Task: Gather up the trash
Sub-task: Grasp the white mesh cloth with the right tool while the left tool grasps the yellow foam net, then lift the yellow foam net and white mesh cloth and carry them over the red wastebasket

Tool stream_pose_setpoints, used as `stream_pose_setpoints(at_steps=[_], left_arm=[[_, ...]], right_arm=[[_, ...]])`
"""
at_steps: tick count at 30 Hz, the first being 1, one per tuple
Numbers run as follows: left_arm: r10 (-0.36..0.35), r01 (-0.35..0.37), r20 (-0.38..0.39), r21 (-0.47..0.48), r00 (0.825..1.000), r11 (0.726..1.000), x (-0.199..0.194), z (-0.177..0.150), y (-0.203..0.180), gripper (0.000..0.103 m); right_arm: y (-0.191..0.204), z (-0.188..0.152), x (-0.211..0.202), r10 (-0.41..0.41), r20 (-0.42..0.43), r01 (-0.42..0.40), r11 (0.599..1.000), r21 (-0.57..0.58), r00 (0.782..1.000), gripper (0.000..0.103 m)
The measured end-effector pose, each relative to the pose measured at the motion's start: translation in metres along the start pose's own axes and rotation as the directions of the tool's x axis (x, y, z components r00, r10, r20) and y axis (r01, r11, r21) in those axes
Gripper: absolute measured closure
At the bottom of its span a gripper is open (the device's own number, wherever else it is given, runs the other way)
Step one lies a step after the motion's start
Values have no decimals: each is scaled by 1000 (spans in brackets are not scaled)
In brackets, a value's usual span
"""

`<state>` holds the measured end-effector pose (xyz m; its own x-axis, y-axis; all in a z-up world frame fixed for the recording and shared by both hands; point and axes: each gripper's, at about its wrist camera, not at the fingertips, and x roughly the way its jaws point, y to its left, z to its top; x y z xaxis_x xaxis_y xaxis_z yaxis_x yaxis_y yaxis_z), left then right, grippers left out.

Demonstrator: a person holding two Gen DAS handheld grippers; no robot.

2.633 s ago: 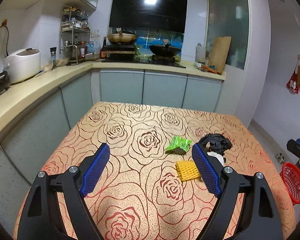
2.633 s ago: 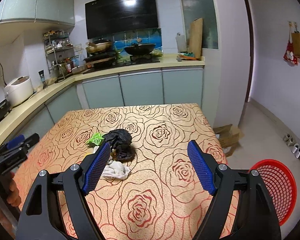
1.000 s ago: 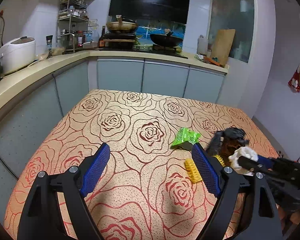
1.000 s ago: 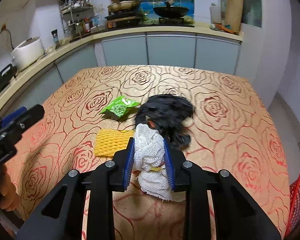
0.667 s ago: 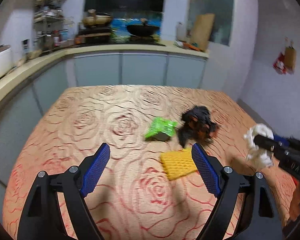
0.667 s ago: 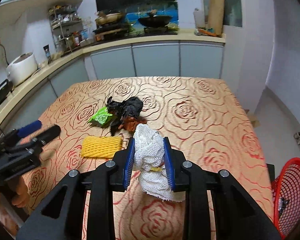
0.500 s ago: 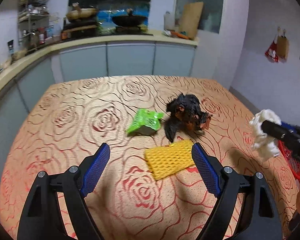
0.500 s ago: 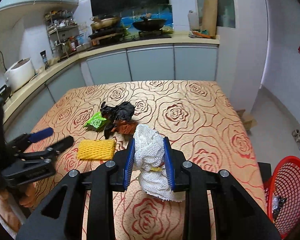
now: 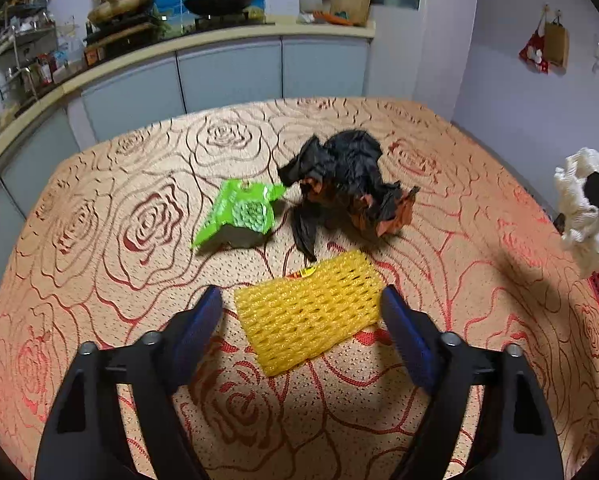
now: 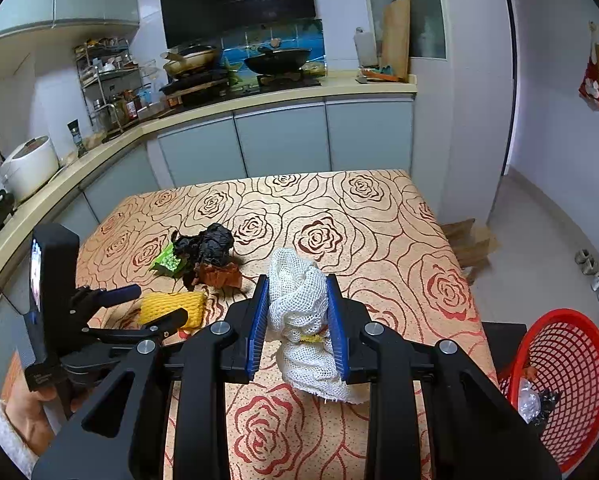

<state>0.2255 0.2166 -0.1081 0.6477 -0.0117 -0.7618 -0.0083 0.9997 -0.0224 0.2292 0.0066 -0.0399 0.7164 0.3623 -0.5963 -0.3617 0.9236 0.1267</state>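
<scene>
Right gripper clamps white net; left gripper, closing, straddles yellow foam net; no legible writing

On the table, the snack packet lies left of the crumpled bag; the foam net lies nearer the camera than that bag. The basket stands beyond the table's right edge.

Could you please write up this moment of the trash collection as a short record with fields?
surface: table with rose-patterned cloth
left gripper: jaws open and just been closing, yellow foam net between them, not yet pinched
right gripper: jaws shut on white mesh net, held above the table
still lying on the table: green snack wrapper, black plastic bag
bin: red basket on the floor beside the table, some trash already inside
</scene>
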Motion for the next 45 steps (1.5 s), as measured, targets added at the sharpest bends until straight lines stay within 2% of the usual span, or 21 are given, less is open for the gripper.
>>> stream_pose_setpoints(at_steps=[4, 11, 17, 24, 31, 37, 45], left_arm=[[-33, 33, -17, -17, 999, 999, 5, 1, 4, 40], [-106, 106, -17, -18, 994, 994, 2, -1, 3, 68], [-124, 124, -2, -27, 992, 992, -2, -4, -1, 84], [-97, 99, 48, -58, 994, 993, -22, -8, 5, 87], [-8, 16, 132, -58, 991, 998, -61, -12, 3, 87], [71, -60, 205, -59, 976, 996, -95, -8, -3, 87], [147, -124, 291, -95, 945, 988, -134, 0, -7, 87]], right_arm=[[-2, -1, 1, -3, -3, 3, 1000, 9, 1000, 76], [-4, -3, 1, -5, -7, 5, 1000, 19, 1000, 76], [-5, -4, -5, -6, 1, 6, 1000, 19, 1000, 76], [1, -2, -16, 3, 20, -3, 1000, 6, 1000, 76], [9, 3, -28, 16, 51, -16, 1000, -15, 999, 76], [13, 8, -38, 25, 77, -23, 999, -25, 997, 76], [18, 11, -55, 36, 108, -32, 999, -36, 993, 76]])
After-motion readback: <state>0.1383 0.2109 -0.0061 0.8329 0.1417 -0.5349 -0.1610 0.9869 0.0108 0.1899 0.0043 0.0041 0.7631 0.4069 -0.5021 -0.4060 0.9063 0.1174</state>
